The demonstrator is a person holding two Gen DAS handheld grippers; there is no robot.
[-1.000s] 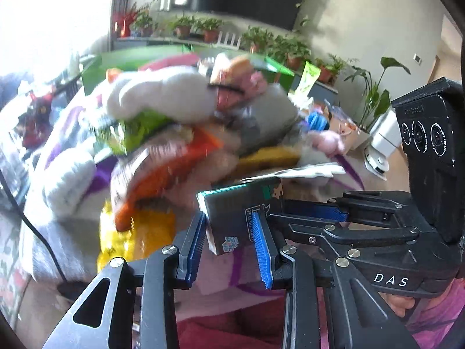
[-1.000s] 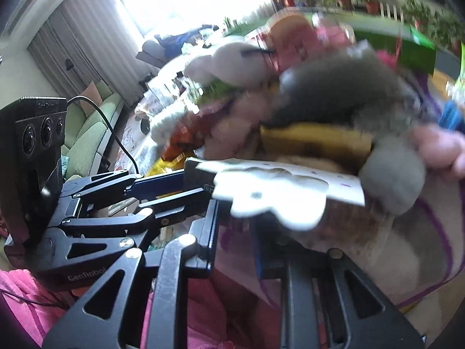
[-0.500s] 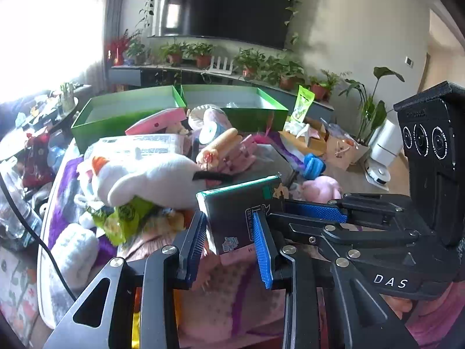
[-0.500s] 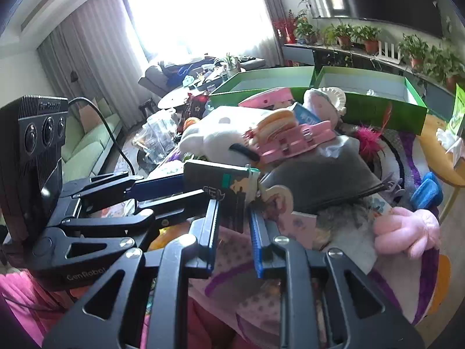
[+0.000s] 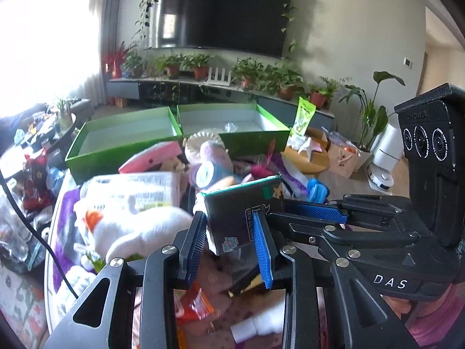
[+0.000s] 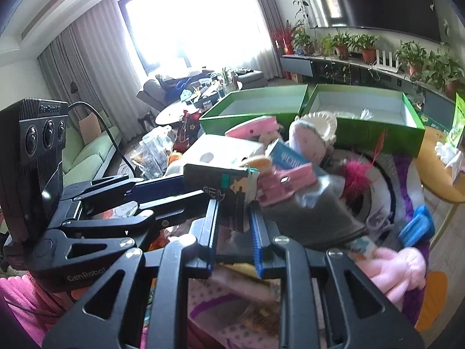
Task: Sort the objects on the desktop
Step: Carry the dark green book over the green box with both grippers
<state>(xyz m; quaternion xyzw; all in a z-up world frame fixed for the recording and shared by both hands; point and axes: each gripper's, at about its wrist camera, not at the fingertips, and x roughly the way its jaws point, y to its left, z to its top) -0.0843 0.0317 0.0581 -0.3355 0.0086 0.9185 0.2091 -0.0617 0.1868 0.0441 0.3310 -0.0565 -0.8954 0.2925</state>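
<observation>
A dark flat packet with a teal edge (image 5: 241, 212) is held between both grippers above a heap of toys and snacks. My left gripper (image 5: 229, 226) is shut on its one end; my right gripper (image 6: 232, 218) is shut on its other end (image 6: 229, 192). Two open green boxes stand behind the heap, the left green box (image 5: 96, 148) and the right green box (image 5: 261, 138). The right green box also shows in the right wrist view (image 6: 377, 128).
The heap holds a white plush (image 5: 139, 232), a pink case (image 5: 151, 160), a doll with a white bonnet (image 6: 314, 136), a grey cloth (image 6: 314, 215), a blue clip (image 6: 415, 226) and a pink plush (image 6: 398, 270). A round yellow table (image 6: 441, 180) stands at the right.
Both grippers have risen with the packet and tilted up, so the heap now sits lower and the green boxes and TV wall show. The grip on the packet is unchanged.
</observation>
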